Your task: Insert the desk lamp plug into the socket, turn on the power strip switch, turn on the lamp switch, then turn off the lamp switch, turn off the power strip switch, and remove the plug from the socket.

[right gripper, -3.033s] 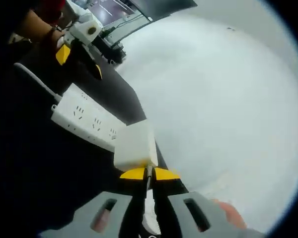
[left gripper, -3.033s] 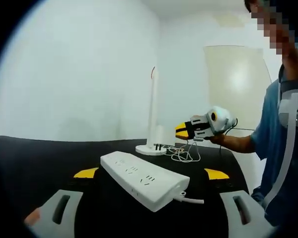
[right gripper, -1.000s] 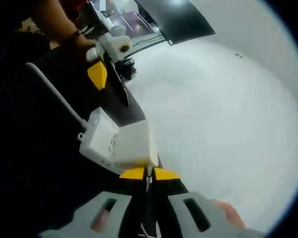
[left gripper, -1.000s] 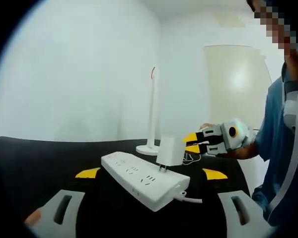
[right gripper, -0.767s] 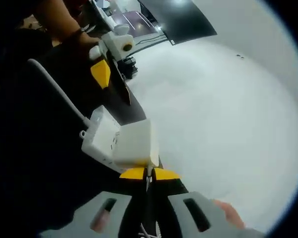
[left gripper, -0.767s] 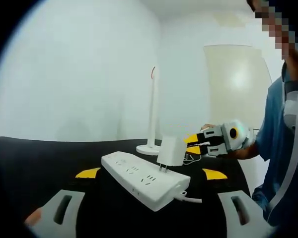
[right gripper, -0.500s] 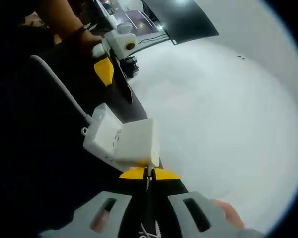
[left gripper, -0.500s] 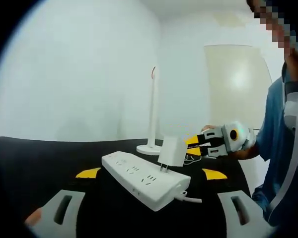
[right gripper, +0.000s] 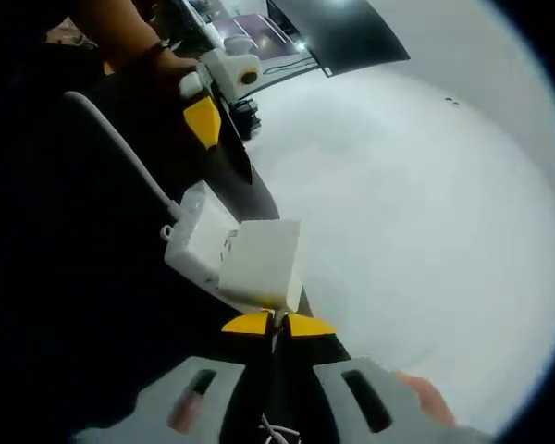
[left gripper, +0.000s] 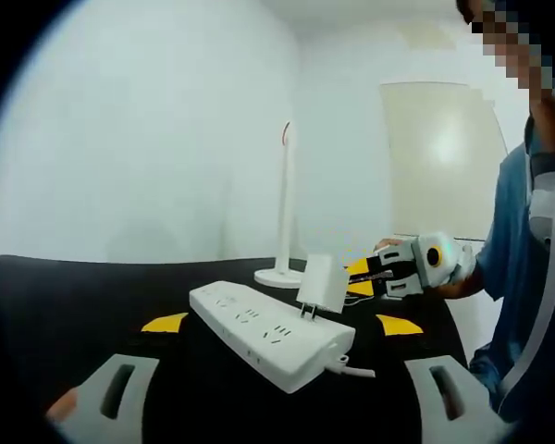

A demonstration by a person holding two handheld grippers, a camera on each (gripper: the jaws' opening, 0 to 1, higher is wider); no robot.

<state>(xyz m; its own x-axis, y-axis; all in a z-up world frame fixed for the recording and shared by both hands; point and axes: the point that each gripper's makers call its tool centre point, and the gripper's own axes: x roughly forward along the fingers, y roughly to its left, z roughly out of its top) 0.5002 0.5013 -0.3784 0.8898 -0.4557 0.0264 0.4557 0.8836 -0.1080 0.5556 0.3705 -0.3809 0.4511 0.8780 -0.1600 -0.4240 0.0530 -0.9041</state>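
We hold the plug [left gripper: 320,284] in our right gripper [left gripper: 365,273], its fingers closed on the white block's back edge. In the left gripper view the plug sits just above the power strip [left gripper: 270,334], its prongs tipped toward the socket face at the strip's near end, at about five o'clock from the lamp [left gripper: 284,205]. Whether the prongs have entered the slots we cannot tell. In the right gripper view the plug [right gripper: 262,263] rises at twelve o'clock from our yellow fingertips, with the strip [right gripper: 202,242] just behind it at ten o'clock.

Our left gripper [left gripper: 274,324] waits with its fingers spread wide, one either side of the strip, touching nothing.

The plug looks to us like a stiff, light plastic block with smooth sides, so it may twist in a narrow pinch; a hold square across its flat faces, close to the body, should keep the prongs straight. The strip seems light too and may slide on the dark bench [left gripper: 65,305] when we push, so the left gripper could steady it. The cord [left gripper: 353,371] at its end is soft and will trail.
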